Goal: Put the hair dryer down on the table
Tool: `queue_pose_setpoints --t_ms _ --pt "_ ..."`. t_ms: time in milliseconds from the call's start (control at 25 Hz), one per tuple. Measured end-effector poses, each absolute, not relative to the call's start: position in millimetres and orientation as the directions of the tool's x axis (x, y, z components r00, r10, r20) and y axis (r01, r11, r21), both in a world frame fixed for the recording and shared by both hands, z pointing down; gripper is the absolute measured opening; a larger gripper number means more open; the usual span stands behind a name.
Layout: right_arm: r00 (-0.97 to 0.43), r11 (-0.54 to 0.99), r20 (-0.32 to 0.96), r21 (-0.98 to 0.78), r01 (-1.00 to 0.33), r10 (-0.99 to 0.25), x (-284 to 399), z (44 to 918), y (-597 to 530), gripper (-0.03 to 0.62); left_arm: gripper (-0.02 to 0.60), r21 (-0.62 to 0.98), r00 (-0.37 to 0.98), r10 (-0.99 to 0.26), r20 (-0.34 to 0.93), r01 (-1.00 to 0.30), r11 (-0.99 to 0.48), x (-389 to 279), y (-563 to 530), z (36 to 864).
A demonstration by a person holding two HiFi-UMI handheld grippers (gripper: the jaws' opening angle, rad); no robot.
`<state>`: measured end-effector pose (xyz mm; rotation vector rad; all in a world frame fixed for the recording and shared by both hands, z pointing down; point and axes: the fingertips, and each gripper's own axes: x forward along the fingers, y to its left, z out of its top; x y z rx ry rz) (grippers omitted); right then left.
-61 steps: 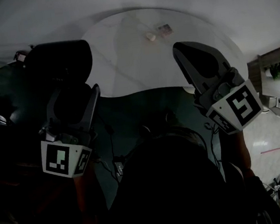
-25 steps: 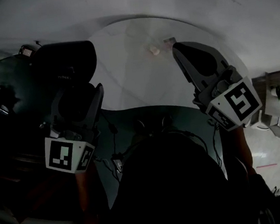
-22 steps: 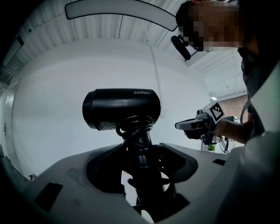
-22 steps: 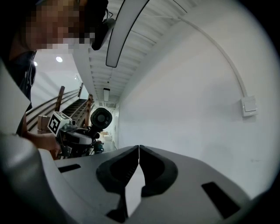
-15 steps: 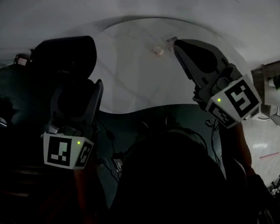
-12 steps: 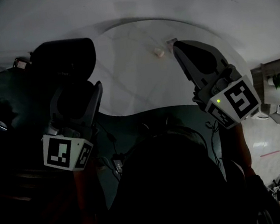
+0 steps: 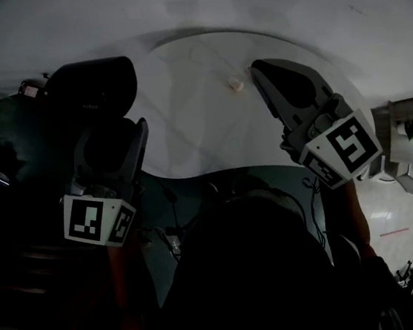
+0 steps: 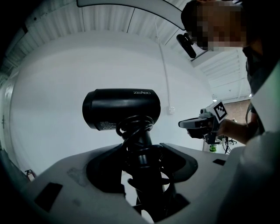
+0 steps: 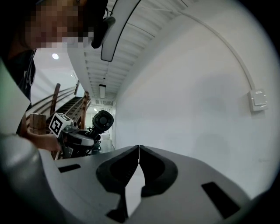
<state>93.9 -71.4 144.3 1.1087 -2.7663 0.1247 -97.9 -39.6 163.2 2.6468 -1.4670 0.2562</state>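
The hair dryer is up in the air over the table's left rim, not yet on it. The left gripper has its jaws clamped on the handle, with the barrel standing crosswise above them. The left gripper view shows the cord wound in loops round the handle just above the jaws.

It looks like a hard plastic shell – stiff and smooth, and top-heavy with the barrel riding over the grip. The handle seems the right place to hold it. The cord loops may add some bite, though they could slip or spring loose on release. Lying on its side it should rest steadier than stood upright.

The right gripper hangs over the table's right side, its jaws together with nothing between them.

The tabletop is round and mostly bare; one small pale thing lies toward the table's far side, well apart from the dryer. The middle of the table offers the open room – the left rim is the edge to mind, so the dryer probably wants carrying inward before it goes down.
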Motion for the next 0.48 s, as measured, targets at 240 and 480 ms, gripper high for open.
queue_pose_setpoints --t_ms 240,480 --pt "-0.754 0.758 0.150 -0.041 -0.651 -0.639 101 153 -98 0.008 0.242 0.017 0.471 -0.859 0.203 -0.878 -0.478 -87 -56 172" --pt "-0.789 0.793 0.148 -0.042 -0.608 -0.597 99 153 -106 0.008 0.242 0.018 0.427 -0.882 0.202 -0.902 -0.432 -86 -54 170"
